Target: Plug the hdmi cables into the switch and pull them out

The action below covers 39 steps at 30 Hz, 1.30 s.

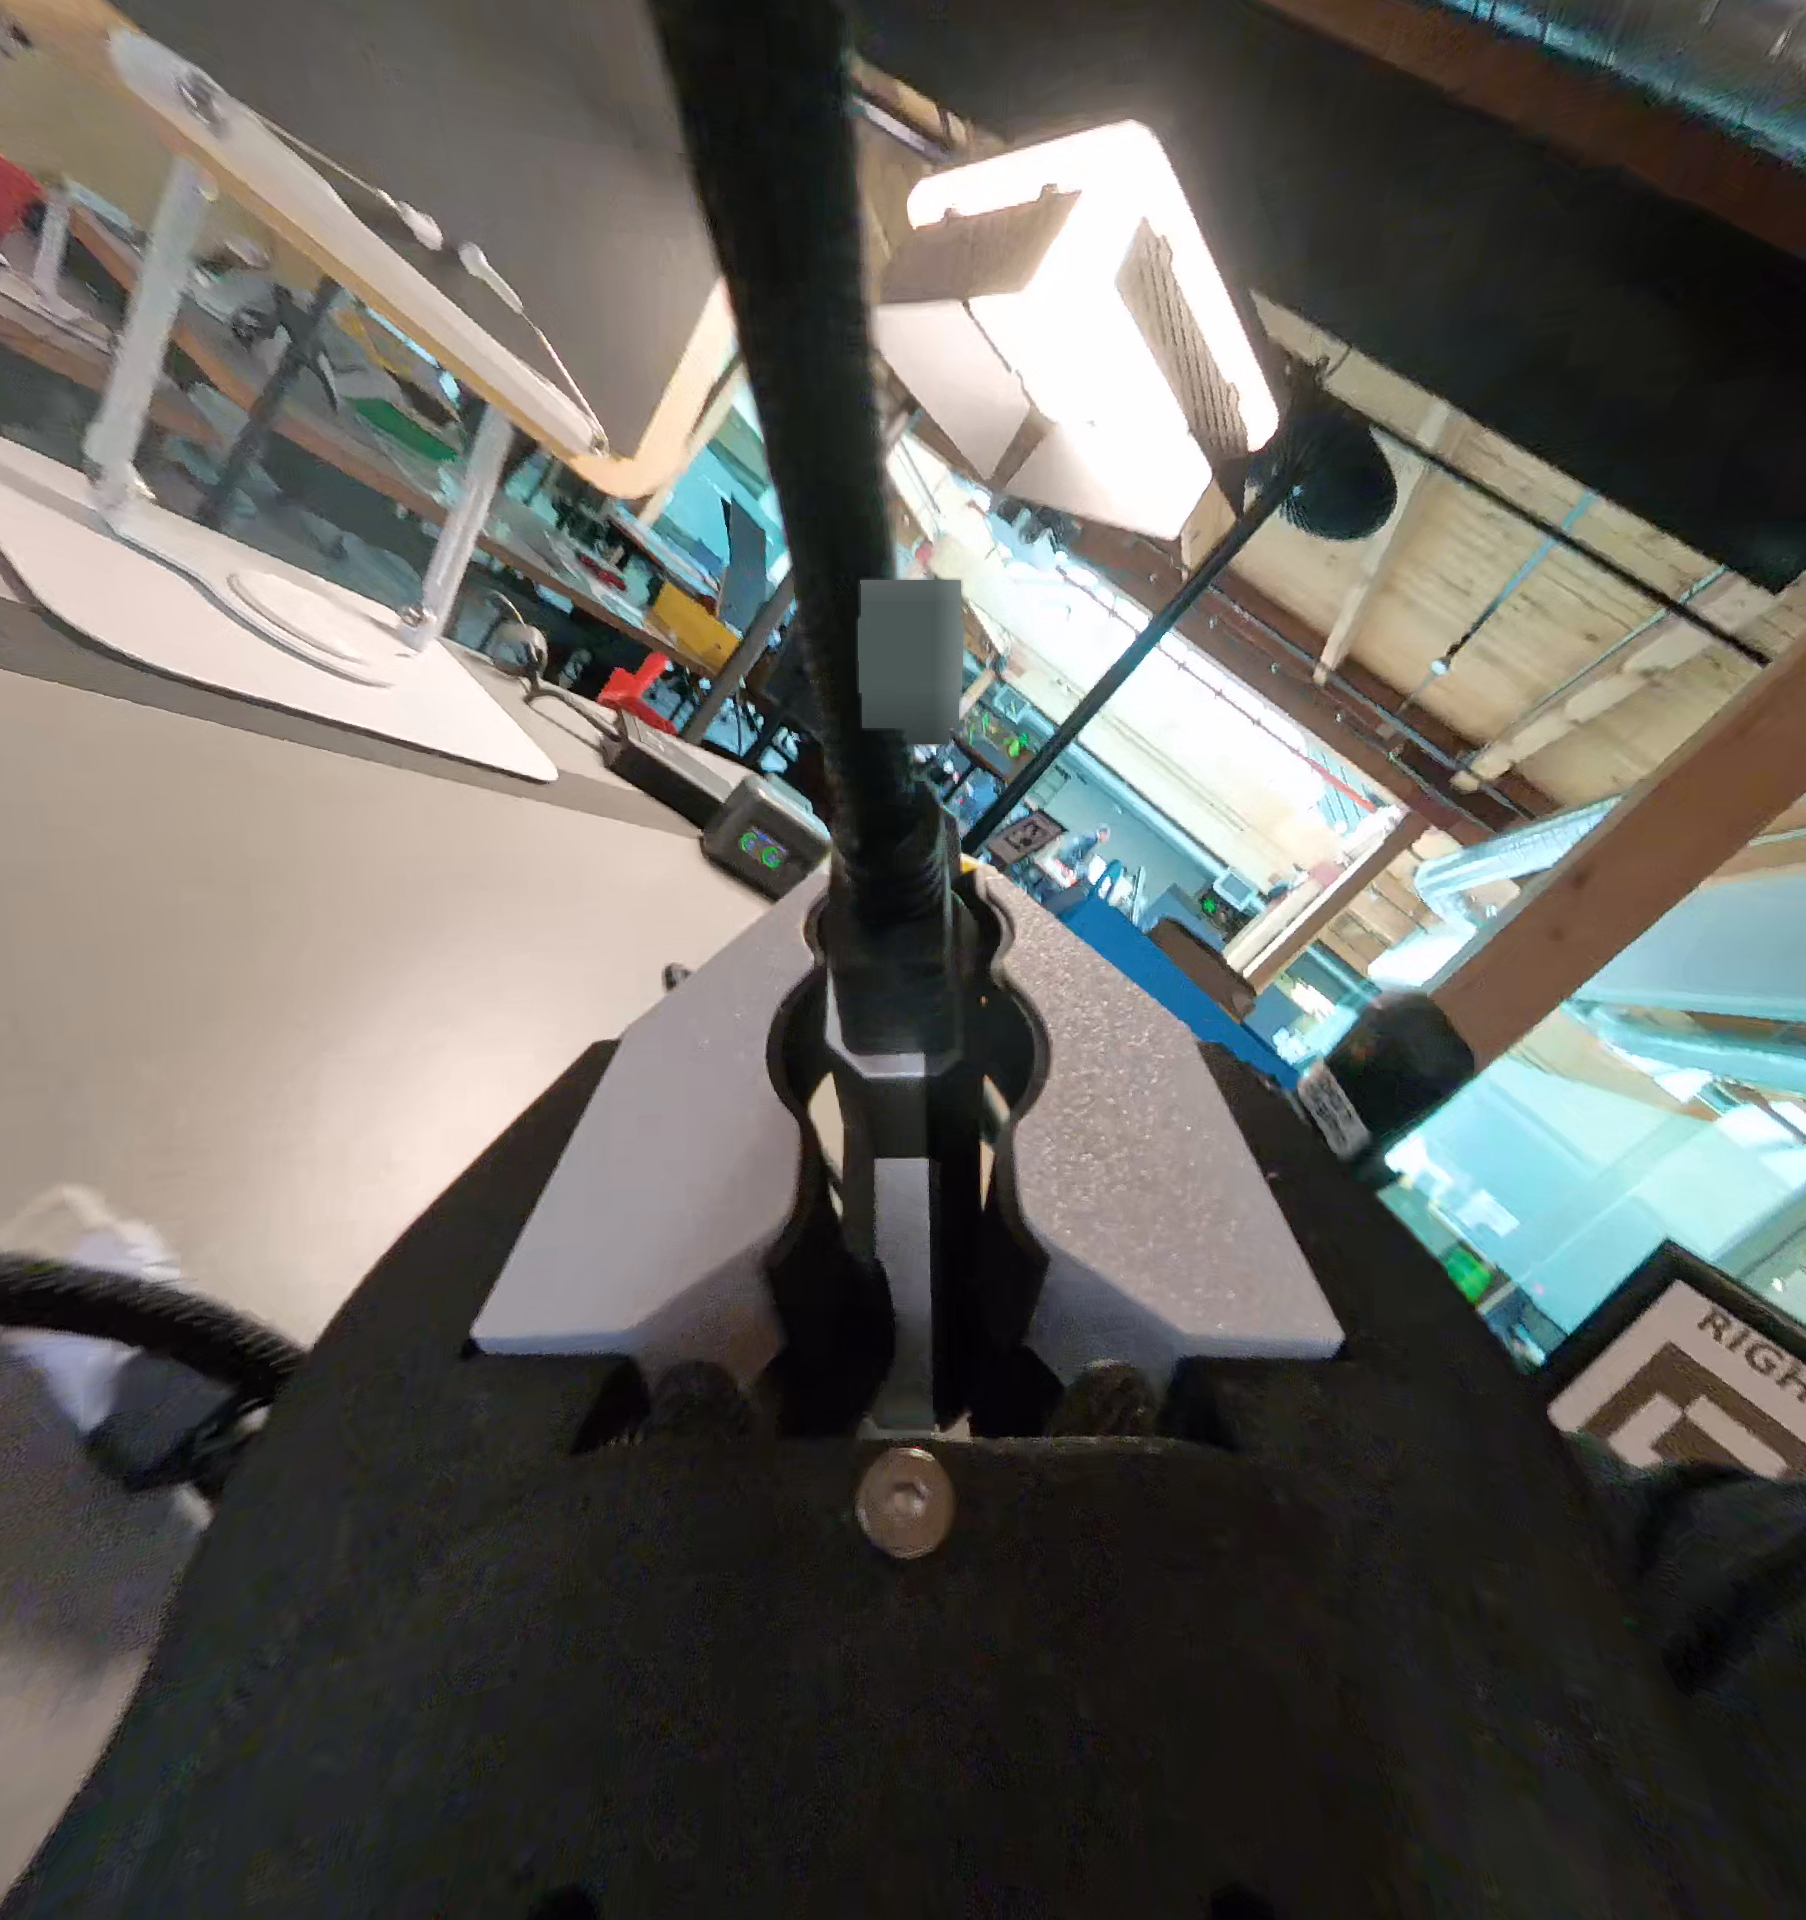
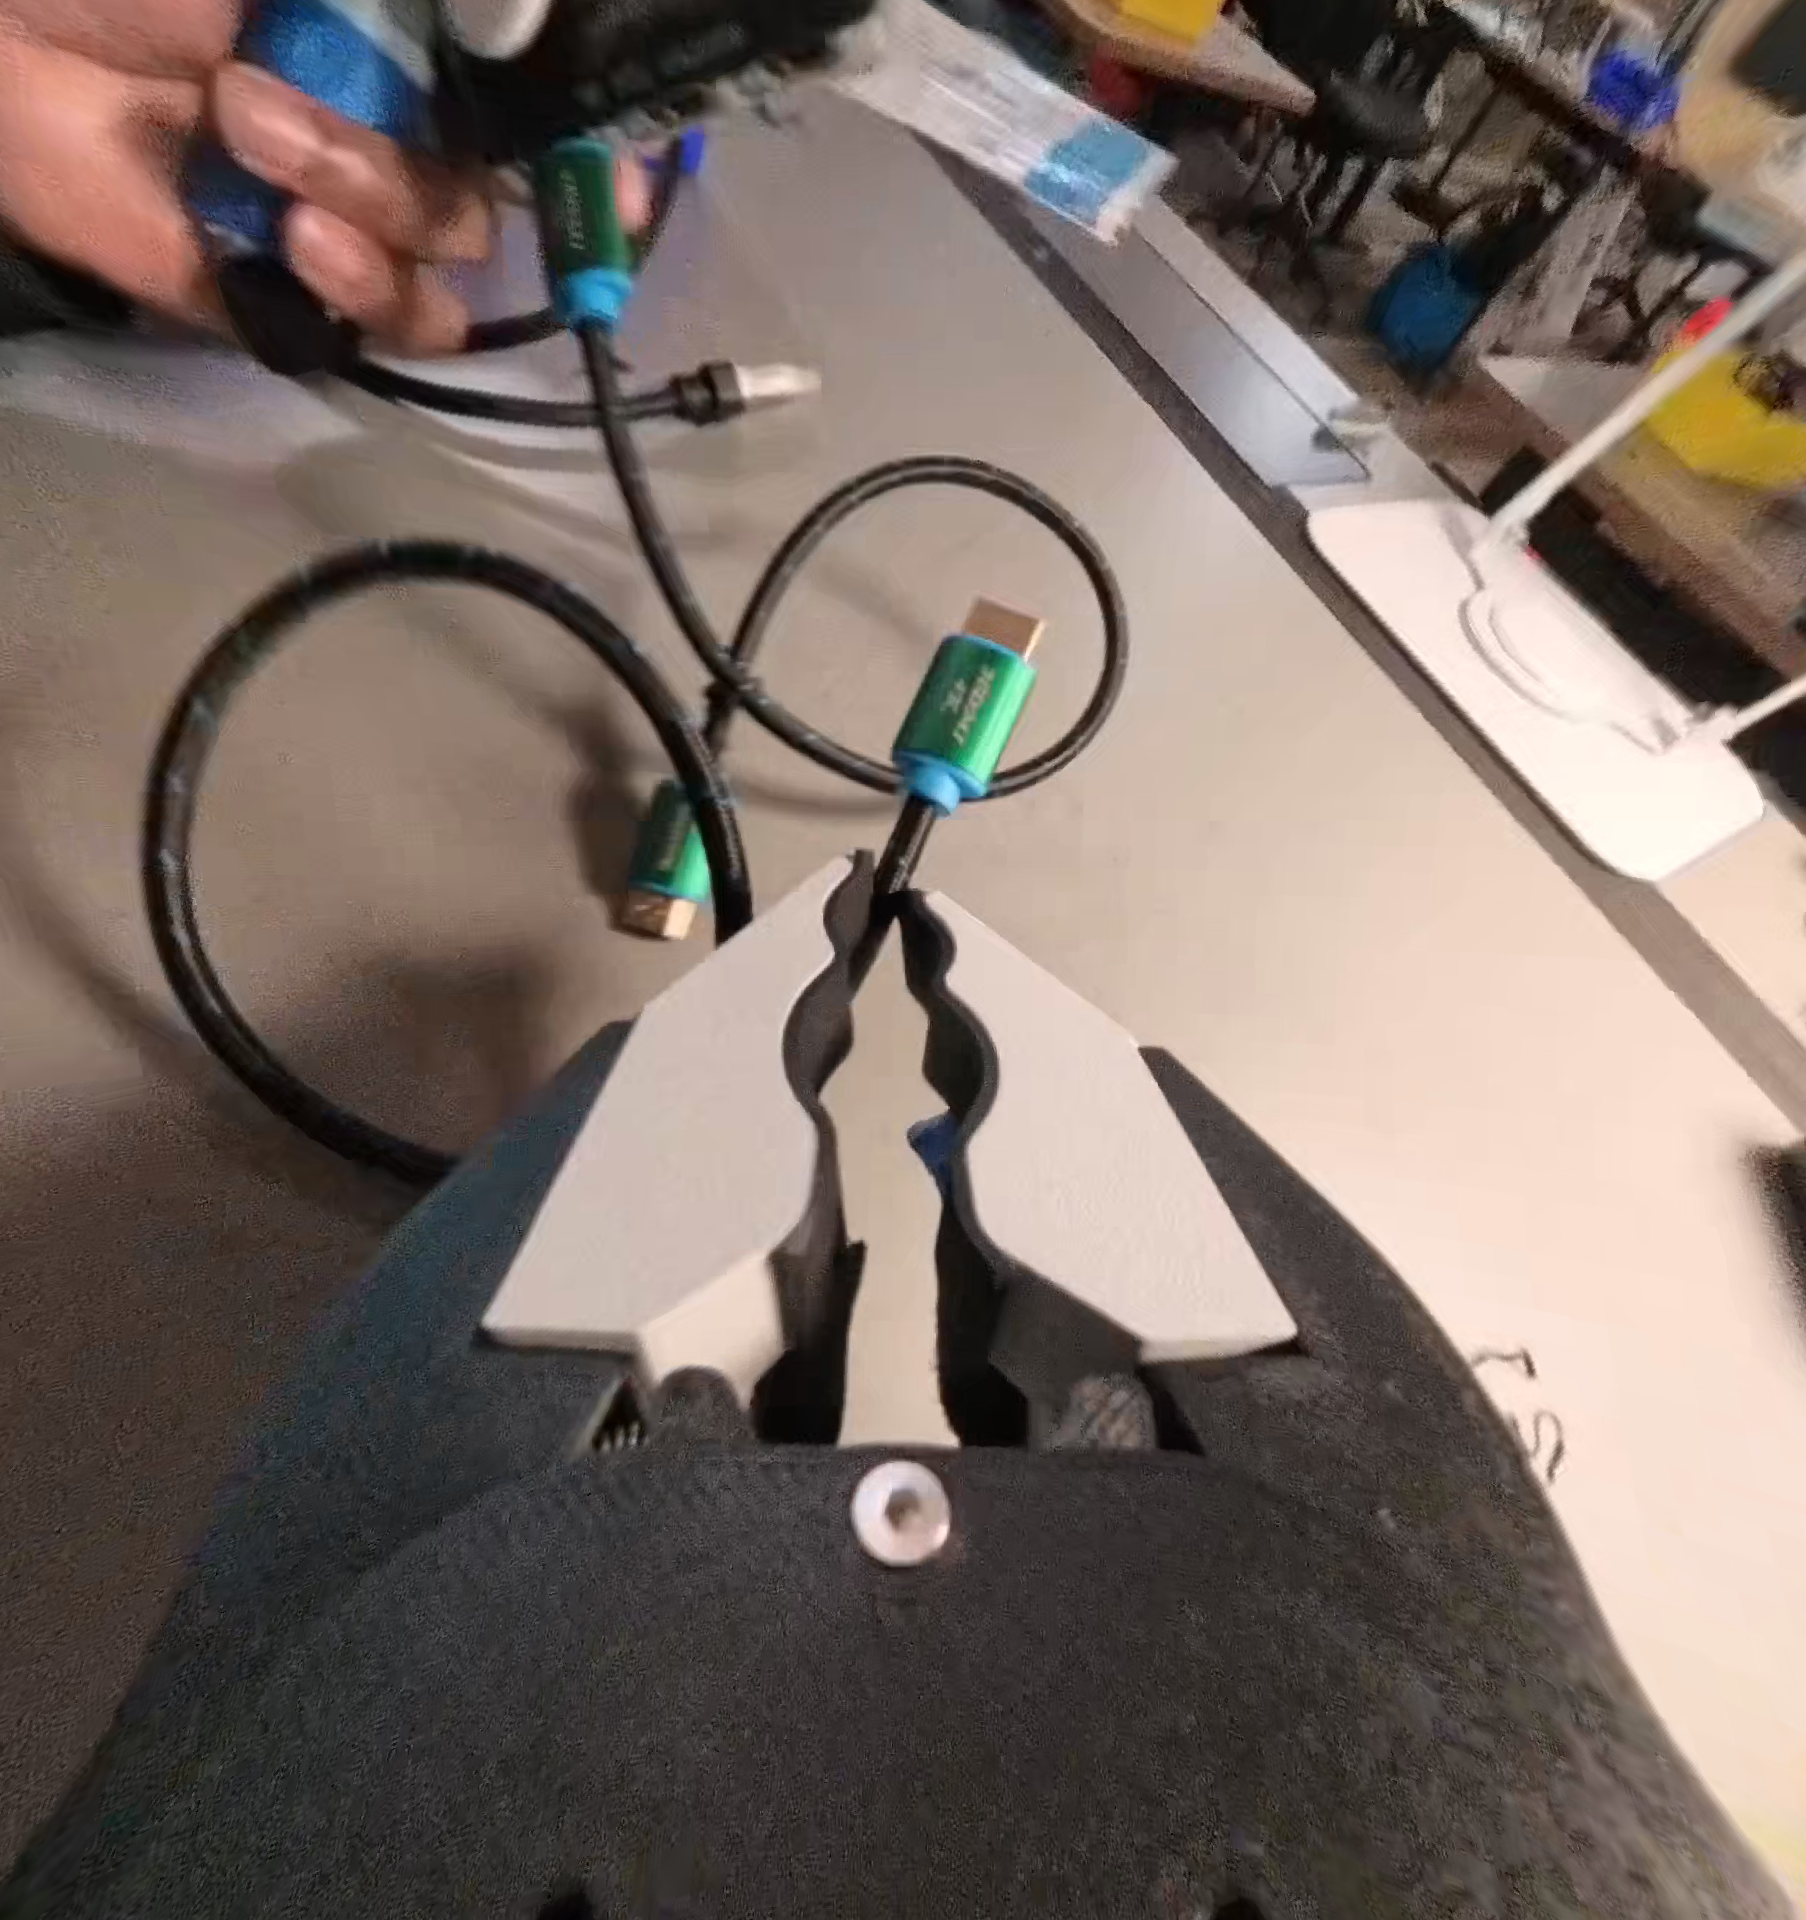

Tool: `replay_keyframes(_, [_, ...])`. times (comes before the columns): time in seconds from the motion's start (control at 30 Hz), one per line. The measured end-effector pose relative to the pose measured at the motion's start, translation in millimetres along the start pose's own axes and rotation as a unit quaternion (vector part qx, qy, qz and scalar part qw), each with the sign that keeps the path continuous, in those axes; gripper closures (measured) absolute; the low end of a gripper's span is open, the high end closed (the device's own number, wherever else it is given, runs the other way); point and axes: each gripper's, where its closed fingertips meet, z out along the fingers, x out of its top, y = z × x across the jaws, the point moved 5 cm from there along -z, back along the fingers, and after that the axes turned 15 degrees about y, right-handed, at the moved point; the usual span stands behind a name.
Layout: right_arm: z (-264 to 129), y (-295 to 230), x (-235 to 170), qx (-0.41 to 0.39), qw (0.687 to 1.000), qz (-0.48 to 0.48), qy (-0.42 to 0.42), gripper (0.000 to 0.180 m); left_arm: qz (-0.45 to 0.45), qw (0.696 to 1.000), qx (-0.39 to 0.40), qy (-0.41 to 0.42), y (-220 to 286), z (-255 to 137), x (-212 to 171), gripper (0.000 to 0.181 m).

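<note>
Between my right gripper (image 2: 891, 902) fingertips I have the thin black lead of an HDMI cable pinched, just behind its blue collar; the jaws are closed on it at the very tips. Its green plug (image 2: 966, 717) stands up and away from me, gold end free in the air above the grey table (image 2: 1242, 1039). Just left of the fingers a second green plug (image 2: 668, 878) lies on the table, gold end towards me, with black cable loops (image 2: 182, 831) curling around it. Farther off a third green plug (image 2: 582, 223) sits near a person's hand (image 2: 151, 166), which holds something blue; that part is blurred, and I cannot make out the switch there. A black plug with a silver tip (image 2: 743, 390) lies beside it. A white lamp base (image 2: 1533, 686) rests near the table's right edge.

On my left gripper (image 1: 894, 997) the fingers are clamped on a black connector body (image 1: 888, 987), whose silver metal end points back towards me between the fingers. Its thick braided black cable (image 1: 816, 468) runs up and out of the top of the view. Beyond, on the table (image 1: 307, 935), I see a small black device with green lights (image 1: 764, 842), and a white lamp base (image 1: 255, 613) farther left
</note>
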Motion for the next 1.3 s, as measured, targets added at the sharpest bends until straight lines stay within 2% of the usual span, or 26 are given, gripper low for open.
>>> replay_keyframes(0.13, [-9.0, 17.8, -13.9, -0.030, 0.997, 0.064, -0.036, 0.170, 0.012, 0.999, -0.007, -0.029, 4.5, 6.9, -11.3, 0.161])
replay_keyframes(0.27, [-25.9, 33.5, -12.4, -0.064, 0.992, 0.107, -0.034, 0.162, -0.010, 1.000, 0.002, -0.024, -1.3, 4.2, -10.0, 0.160])
replay_keyframes(0.37, [-31.4, 21.6, -17.5, -0.033, 0.985, 0.158, -0.058, 0.137, -0.005, 1.000, 0.003, -0.026, -1.5, 3.9, -9.8, 0.161])
replay_keyframes(0.43, [-27.5, 9.3, -32.7, -0.021, 0.982, 0.153, -0.110, 0.125, 0.001, 1.000, 0.002, -0.030, -0.4, 4.9, -11.7, 0.161])
replay_keyframes(0.5, [-22.6, 1.7, -48.6, -0.027, 0.978, 0.125, -0.165, 0.130, 0.005, 0.999, 0.001, -0.034, 0.0, 5.7, -13.6, 0.160])
replay_keyframes(0.53, [-20.5, -0.7, -47.7, -0.029, 0.979, 0.112, -0.167, 0.149, 0.006, 0.999, 0.002, -0.036, -0.2, 5.7, -14.1, 0.160])
replay_keyframes(0.63, [-18.8, -8.8, -43.8, -0.011, 0.981, 0.077, -0.180, 0.172, 0.009, 0.999, 0.005, -0.037, -0.9, 4.2, -12.7, 0.159])
replay_keyframes(0.8, [-30.2, -7.6, -17.1, -0.014, 0.989, 0.071, -0.133, 0.172, 0.007, 0.999, 0.006, -0.031, -0.7, 3.2, -9.6, 0.160])
replay_keyframes(0.9, [-65.8, 13.9, 27.0, -0.053, 0.994, 0.069, -0.063, 0.172, 0.008, 0.999, 0.005, -0.032, 0.4, 3.5, -10.0, 0.160])
replay_keyframes(1.0, [-129.0, 53.8, 70.7, -0.125, 0.991, 0.048, -0.014, 0.172, 0.014, 0.999, 0.006, -0.038, 0.9, 4.2, -12.8, 0.159])
replay_keyframes(1.07, [-177.7, 88.1, 80.0, -0.190, 0.981, 0.034, -0.016, 0.172, 0.011, 0.999, 0.003, -0.038, 2.6, 4.9, -13.1, 0.159])
replay_keyframes(1.2, [-264.3, 148.4, 43.9, -0.277, 0.957, 0.023, -0.086, 0.173, 0.015, 0.999, 0.000, -0.038, 5.3, 6.1, -13.4, 0.160])
replay_keyframes(1.3, [-296.3, 170.7, -8.0, -0.281, 0.946, 0.050, -0.154, 0.172, 0.016, 0.999, -0.003, -0.039, 6.9, 6.7, -14.1, 0.160])
